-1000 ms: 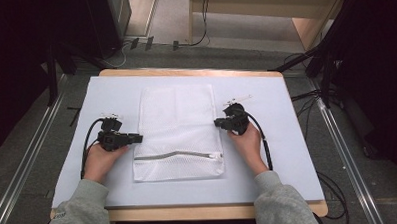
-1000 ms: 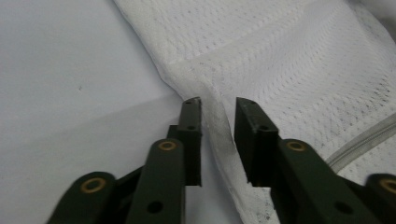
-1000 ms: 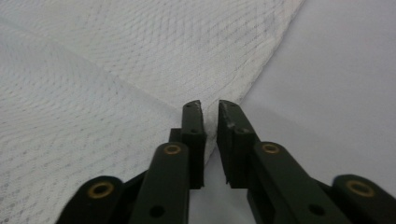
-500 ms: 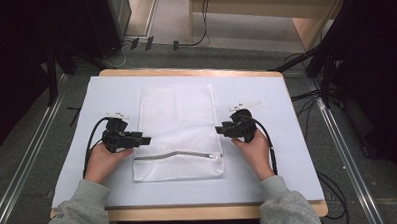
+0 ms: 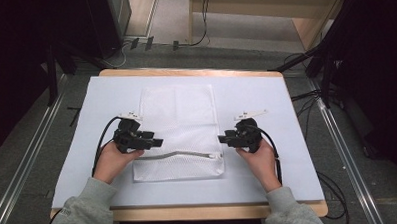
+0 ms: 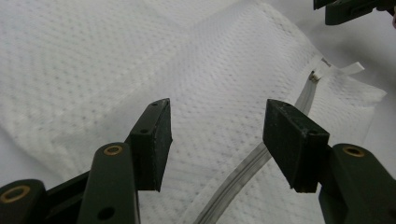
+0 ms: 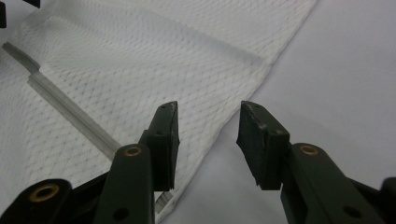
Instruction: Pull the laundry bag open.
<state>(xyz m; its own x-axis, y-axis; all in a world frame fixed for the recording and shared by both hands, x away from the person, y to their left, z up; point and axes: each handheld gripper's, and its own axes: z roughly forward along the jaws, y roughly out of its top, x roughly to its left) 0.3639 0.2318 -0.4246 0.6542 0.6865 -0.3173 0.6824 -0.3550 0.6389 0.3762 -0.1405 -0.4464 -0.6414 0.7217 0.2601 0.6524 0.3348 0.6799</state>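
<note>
White mesh laundry bag [image 5: 179,127], one only, lies flat mid-tabletop [image 5: 287,119] on its pale cover, its single grey zipper [image 5: 185,153] near the front edge. Left gripper [image 5: 155,142] and right gripper [image 5: 223,138] flank it, jaws spread, grasping nothing, hands low.

mesh bag [image 5: 178,130]: white, fine honeycomb weave all over
zipper [image 5: 185,154]: pale grey strip, small metal-coloured pull at 3 o'clock end
table cover [image 5: 266,104]: plain pale lavender-white
table edge [image 5: 185,71]: light wood tone, at 12 o'clock
left gripper [image 5: 156,142]: black, brass-coloured rivets
right gripper [image 5: 222,138]: black, brass-coloured rivets
sleeves [image 5: 80,211]: grey
floor [image 5: 47,132]: dark grey
</note>
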